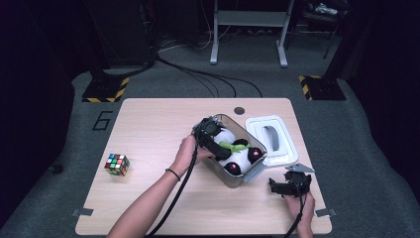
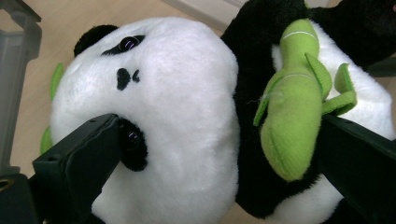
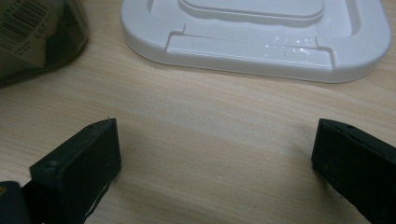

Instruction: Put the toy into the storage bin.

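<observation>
From the high view, we see the left gripper [image 1: 214, 140] reaching into a clear box [image 1: 229, 173] that sits near the middle of the table [image 1: 148, 129], with a plush panda [image 1: 237, 157] lying inside it. We judge that the box is placed centrally so that either hand can reach it, and that its white lid [image 1: 273, 140] rests flat on the table just beside the box, on the far right, to keep the opening free. The right gripper [image 1: 289, 186] is near the table's front right edge, well apart from the panda, which we read as a waiting position. A colour cube [image 1: 117, 164] stands alone at the left, well apart from the work. In the left gripper view, we see the jaws set wide around the panda [image 2: 177, 116]: one jaw lies against the white head by an eye patch, the other against the body under a green plush leaf [image 2: 292, 121]. The jaws touch the plush on both sides, but we cannot tell whether they squeeze it or merely bracket it. In the right gripper view, we see the jaws spread with nothing but bare wood between them, pointing at the lid [image 3: 261, 37], with a corner of the box [image 3: 37, 37] at the upper left.
</observation>
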